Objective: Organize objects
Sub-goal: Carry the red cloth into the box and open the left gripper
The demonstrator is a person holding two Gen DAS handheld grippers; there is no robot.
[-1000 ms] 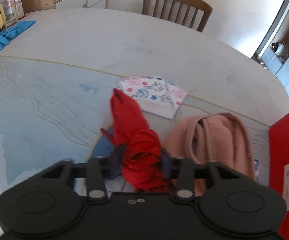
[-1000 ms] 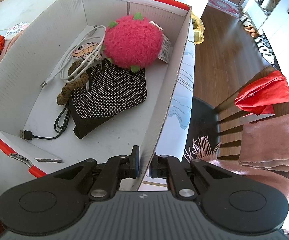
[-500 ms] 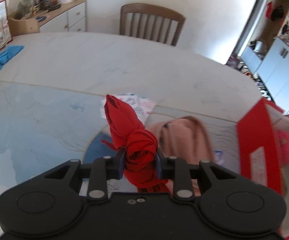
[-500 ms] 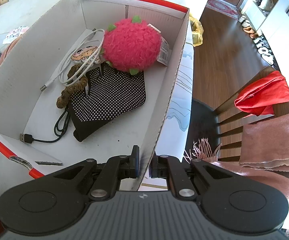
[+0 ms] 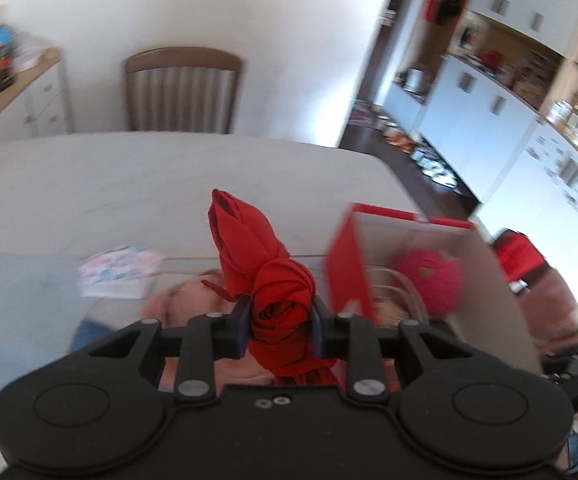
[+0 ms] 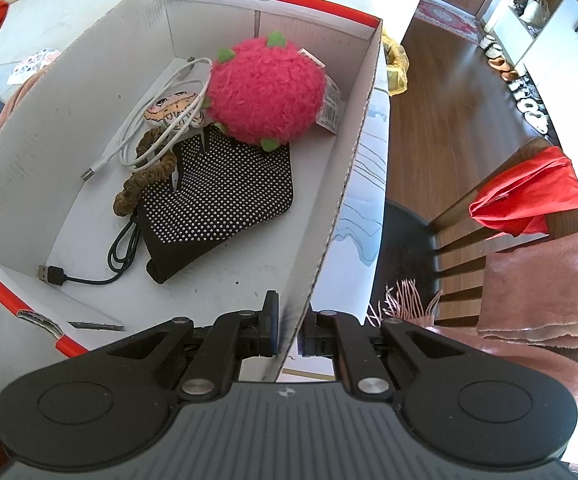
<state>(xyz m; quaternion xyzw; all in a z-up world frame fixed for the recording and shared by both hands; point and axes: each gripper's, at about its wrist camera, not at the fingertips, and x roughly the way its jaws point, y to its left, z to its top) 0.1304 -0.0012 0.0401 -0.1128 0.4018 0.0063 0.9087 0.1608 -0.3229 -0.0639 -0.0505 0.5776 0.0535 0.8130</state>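
With the left gripper (image 5: 279, 330) pinching the red cloth (image 5: 267, 270) up off the table and the right gripper (image 6: 287, 332) clamped on the box (image 6: 363, 132) wall at the table's edge, I'd clear the rim before letting go inside.

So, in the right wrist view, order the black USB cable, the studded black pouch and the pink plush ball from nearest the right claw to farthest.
From the right claw:
1. Black USB cable, box's near left corner.
2. Studded black pouch, box middle.
3. Pink plush ball, far end of the box.
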